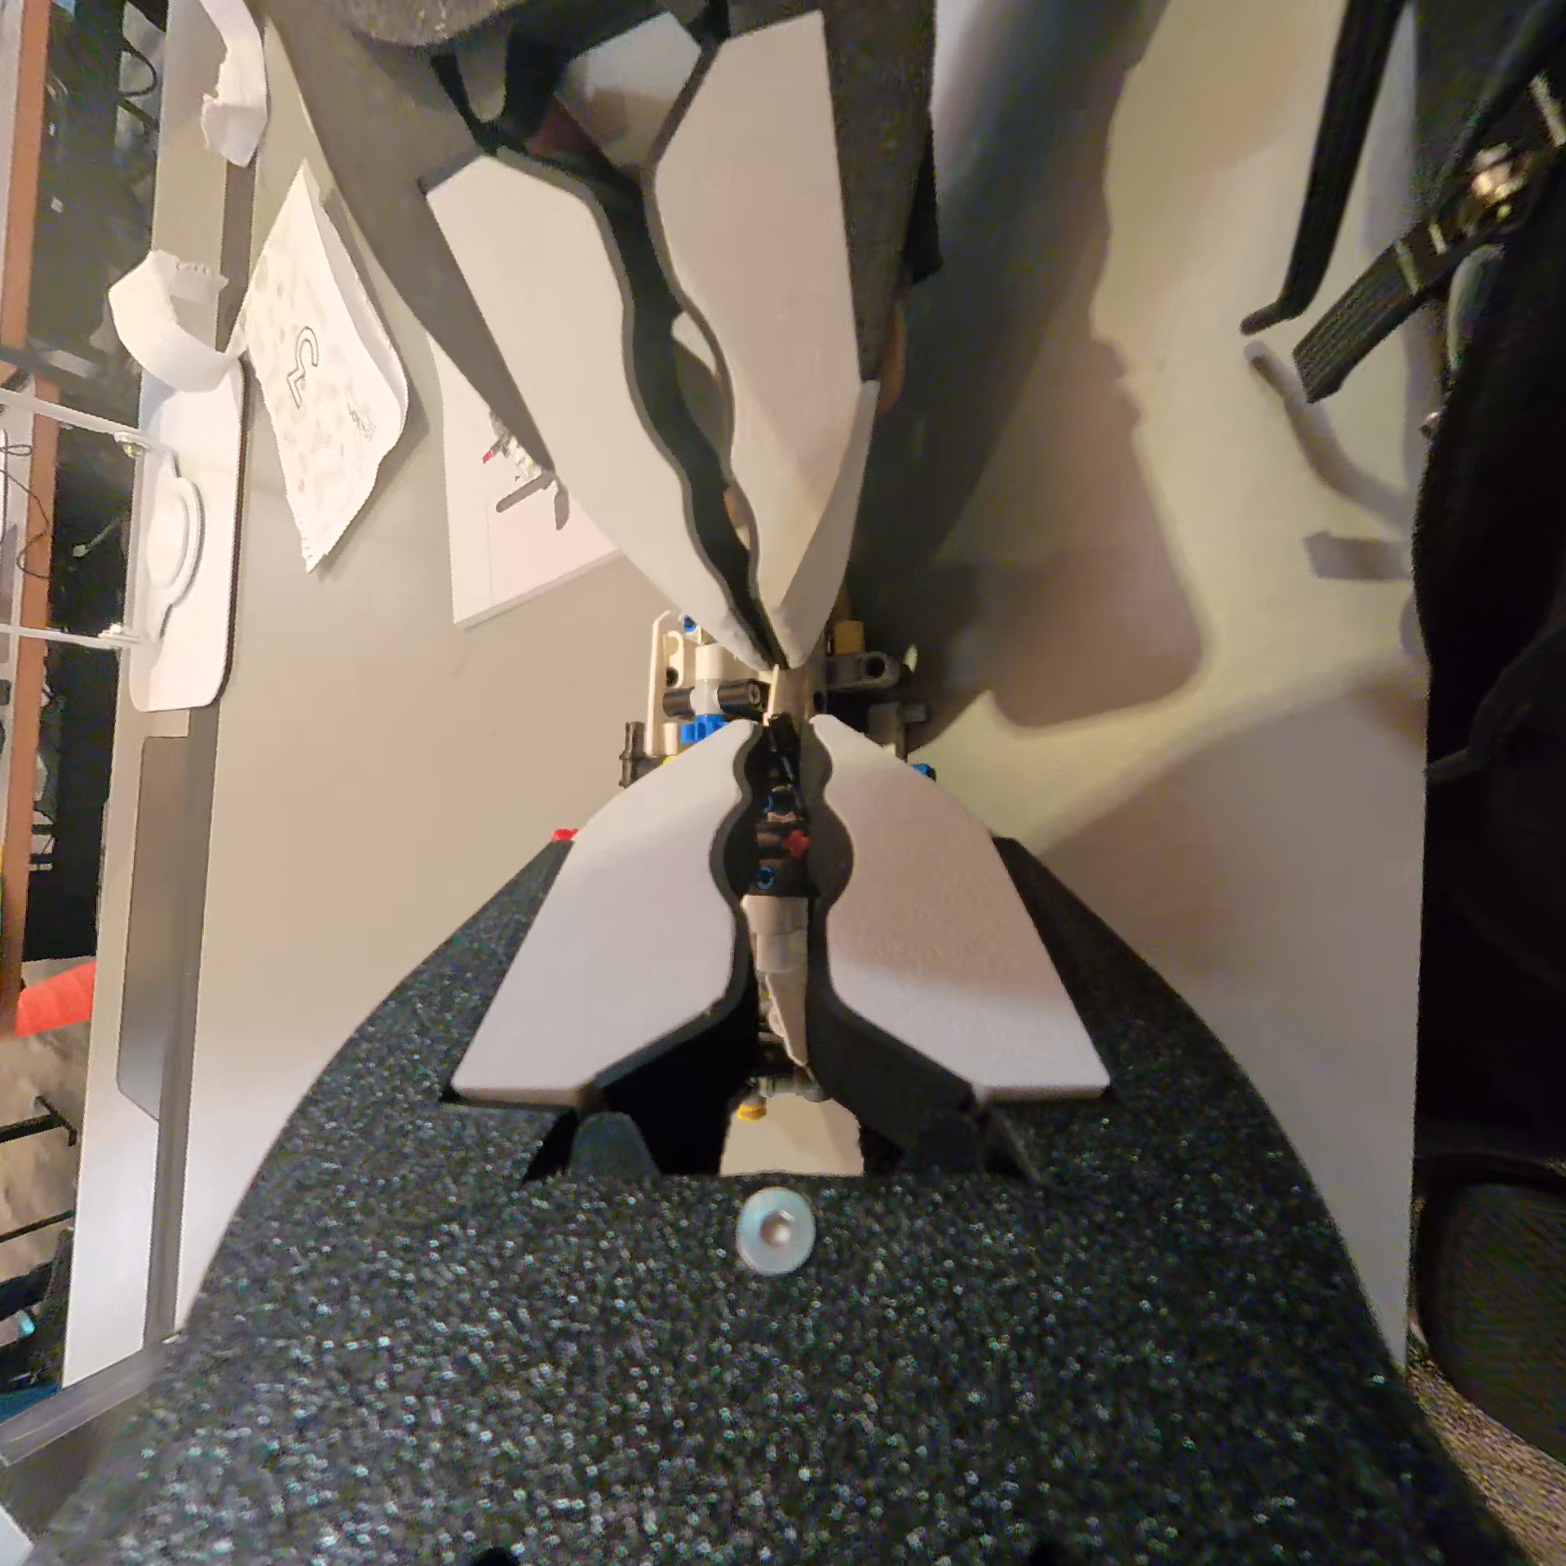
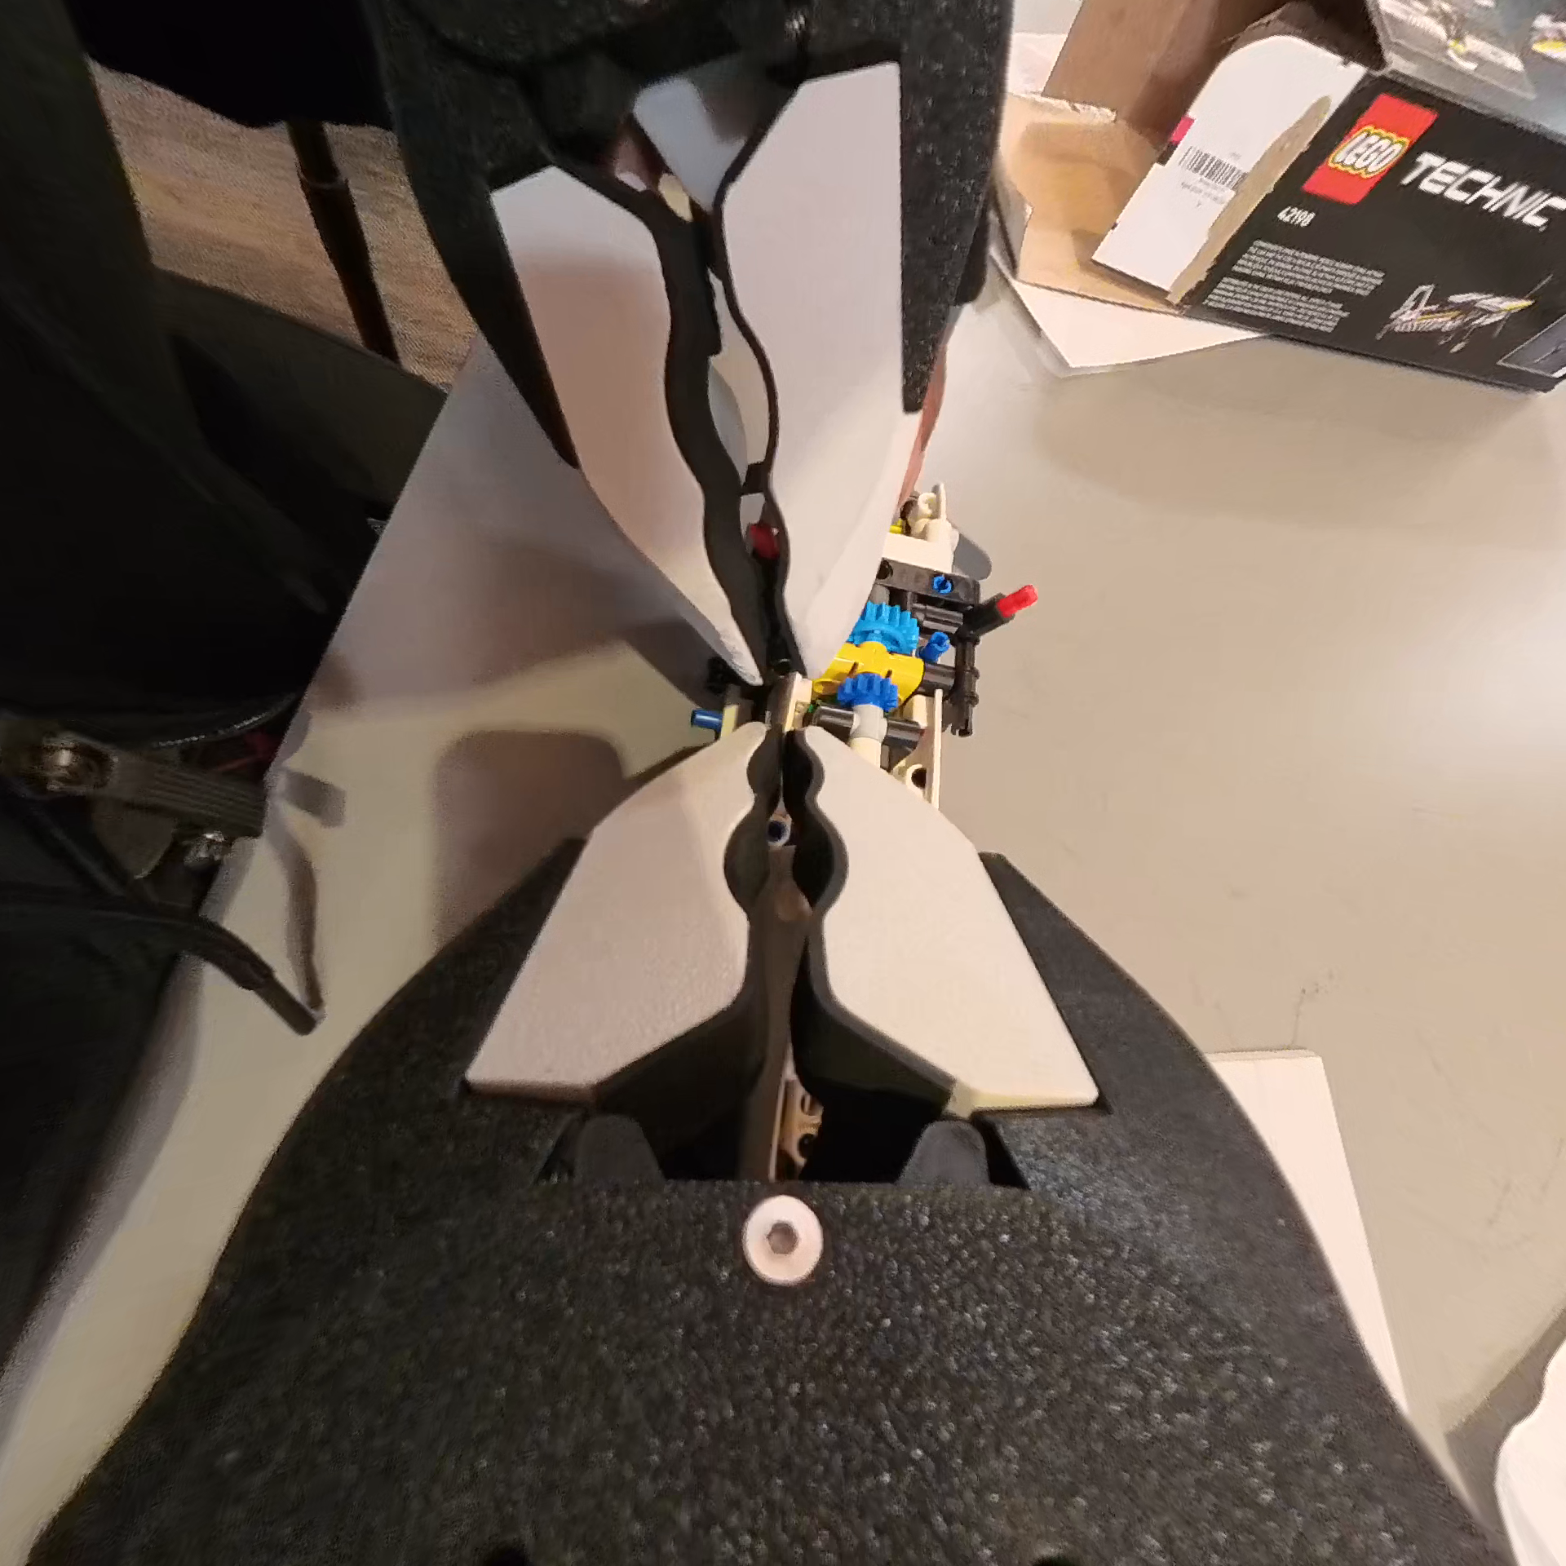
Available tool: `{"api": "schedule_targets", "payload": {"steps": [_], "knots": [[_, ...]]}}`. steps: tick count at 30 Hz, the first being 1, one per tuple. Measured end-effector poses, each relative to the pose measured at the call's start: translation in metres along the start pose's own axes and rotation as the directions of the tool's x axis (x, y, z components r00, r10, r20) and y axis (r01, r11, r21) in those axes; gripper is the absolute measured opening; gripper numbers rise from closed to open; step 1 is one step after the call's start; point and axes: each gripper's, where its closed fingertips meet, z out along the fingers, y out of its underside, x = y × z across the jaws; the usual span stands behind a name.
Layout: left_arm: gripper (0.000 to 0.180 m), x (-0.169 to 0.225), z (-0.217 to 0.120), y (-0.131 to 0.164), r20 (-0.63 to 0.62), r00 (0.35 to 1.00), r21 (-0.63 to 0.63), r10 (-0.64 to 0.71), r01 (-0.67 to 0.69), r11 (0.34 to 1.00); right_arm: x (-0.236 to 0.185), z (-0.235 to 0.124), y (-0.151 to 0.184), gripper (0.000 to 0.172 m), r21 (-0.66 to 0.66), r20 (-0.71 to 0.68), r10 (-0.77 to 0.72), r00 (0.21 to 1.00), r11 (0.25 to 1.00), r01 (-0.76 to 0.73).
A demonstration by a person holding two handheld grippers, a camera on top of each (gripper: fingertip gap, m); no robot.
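Both grippers clamp the same toy brick model [image 2: 898,678] from opposite ends, above the pale table [image 2: 1186,678]. The left gripper [image 1: 784,737] pinches the model's black beam section; the right gripper [image 2: 775,741] squeezes a thin beige beam at the model's near end. A twist or pull between the two could pop pins loose, or the blue gears [image 2: 881,635] beside the yellow block could shed.

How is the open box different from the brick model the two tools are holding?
The box is black cardboard, lying on the table, untouched. The brick model is many-coloured with blue gears, pinched by the left tool and the right tool. Both sit over that table.
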Motion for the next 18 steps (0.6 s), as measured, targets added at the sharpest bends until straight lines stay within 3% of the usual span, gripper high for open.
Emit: {"api": "schedule_targets", "payload": {"steps": [1,7,9,11,14,18], "knots": [[0.009,0.000,0.000,0.000,0.004,1.000,0.001,0.011,-0.011,1.000,0.000,0.000,0.000,0.001,-0.002,-0.004,-0.010,1.000,1.000,0.010],[0.009,0.002,-0.001,-0.002,0.009,0.999,0.018,0.049,-0.049,0.999,-0.004,-0.006,0.001,0.000,0.010,-0.034,-0.035,0.999,0.999,0.036],[0.008,-0.011,-0.008,0.021,0.073,0.995,-0.093,0.068,-0.061,0.994,0.004,-0.017,0.005,0.000,0.009,-0.079,-0.018,0.997,1.000,0.019],[0.008,-0.015,-0.016,0.034,0.070,0.996,-0.117,0.052,-0.044,0.992,0.013,-0.025,0.008,0.000,0.041,-0.113,0.041,0.993,0.999,-0.036],[0.009,-0.014,-0.012,0.029,0.067,0.995,-0.142,0.072,-0.062,0.988,0.006,-0.022,0.004,0.000,0.036,-0.091,0.023,0.996,0.999,-0.020],[0.009,-0.009,-0.007,0.016,0.060,0.998,-0.084,0.034,-0.029,0.996,0.005,-0.019,0.001,0.001,0.052,-0.095,0.041,0.995,0.998,-0.037]]}}
